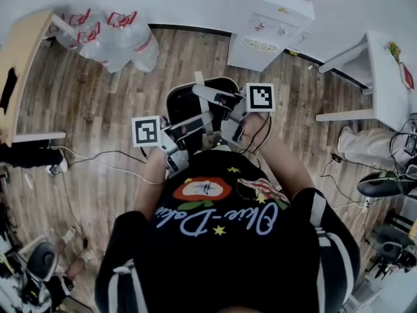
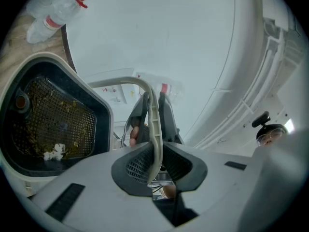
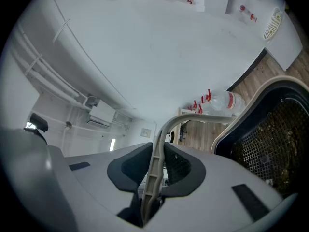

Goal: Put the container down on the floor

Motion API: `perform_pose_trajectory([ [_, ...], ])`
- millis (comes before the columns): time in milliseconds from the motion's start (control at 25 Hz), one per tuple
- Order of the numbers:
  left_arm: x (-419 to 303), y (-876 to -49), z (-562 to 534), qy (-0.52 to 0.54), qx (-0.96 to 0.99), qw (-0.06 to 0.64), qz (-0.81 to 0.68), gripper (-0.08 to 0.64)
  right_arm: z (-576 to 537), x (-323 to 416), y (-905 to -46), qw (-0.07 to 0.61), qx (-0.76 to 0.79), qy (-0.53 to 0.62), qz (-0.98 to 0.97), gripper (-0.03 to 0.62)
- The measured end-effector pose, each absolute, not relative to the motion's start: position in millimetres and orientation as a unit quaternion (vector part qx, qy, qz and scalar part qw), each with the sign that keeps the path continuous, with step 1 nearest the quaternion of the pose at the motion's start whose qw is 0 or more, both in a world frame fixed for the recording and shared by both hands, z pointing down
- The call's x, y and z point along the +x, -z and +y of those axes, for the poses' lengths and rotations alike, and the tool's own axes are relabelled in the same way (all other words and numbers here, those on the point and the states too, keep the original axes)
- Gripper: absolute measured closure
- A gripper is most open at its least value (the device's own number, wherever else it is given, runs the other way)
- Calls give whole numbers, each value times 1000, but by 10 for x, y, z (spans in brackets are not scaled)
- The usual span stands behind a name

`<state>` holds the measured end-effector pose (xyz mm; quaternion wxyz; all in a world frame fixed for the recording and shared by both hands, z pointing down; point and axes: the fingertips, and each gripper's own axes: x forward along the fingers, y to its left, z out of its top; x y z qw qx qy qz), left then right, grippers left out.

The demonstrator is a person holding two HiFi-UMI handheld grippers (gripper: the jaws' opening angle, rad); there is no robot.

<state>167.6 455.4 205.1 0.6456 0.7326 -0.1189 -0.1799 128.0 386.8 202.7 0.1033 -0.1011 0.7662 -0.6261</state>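
I hold a pale-rimmed container (image 1: 189,103) with a black inside, up in front of the person's chest over the wooden floor (image 1: 98,109). Its beige bail handle (image 2: 153,129) runs between the left gripper's (image 2: 153,151) dark pads, which are shut on it. That same handle (image 3: 155,163) is also clamped in the right gripper (image 3: 155,172). In the left gripper view the container's black mesh inside (image 2: 53,122), with bits of debris, lies at the left; in the right gripper view this mesh (image 3: 270,139) is at the right. In the head view the left gripper (image 1: 179,135) and right gripper (image 1: 228,113) meet at the container's near side.
Several large water bottles (image 1: 111,38) lie at the upper left beside a wooden table (image 1: 16,64). A white water dispenser (image 1: 270,25) stands at the wall. A white table (image 1: 384,77) is at the right. Cables (image 1: 98,158) run over the floor; chair bases (image 1: 39,263) stand lower left.
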Motion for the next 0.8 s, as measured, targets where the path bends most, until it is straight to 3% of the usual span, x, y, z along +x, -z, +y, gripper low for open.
perform_pose_trajectory([
  [320, 1544, -2076, 4568, 179, 730, 651, -107, 511, 3870, 1171, -2068, 107, -117, 628, 762, 528],
  [560, 991, -2219, 4393, 175, 725, 660, -93, 511, 3683, 651, -2213, 111, -135, 631, 755, 528],
  [800, 1080, -2202, 4516, 164, 729, 658, -91, 511, 3792, 751, -2210, 119, -140, 626, 758, 526],
])
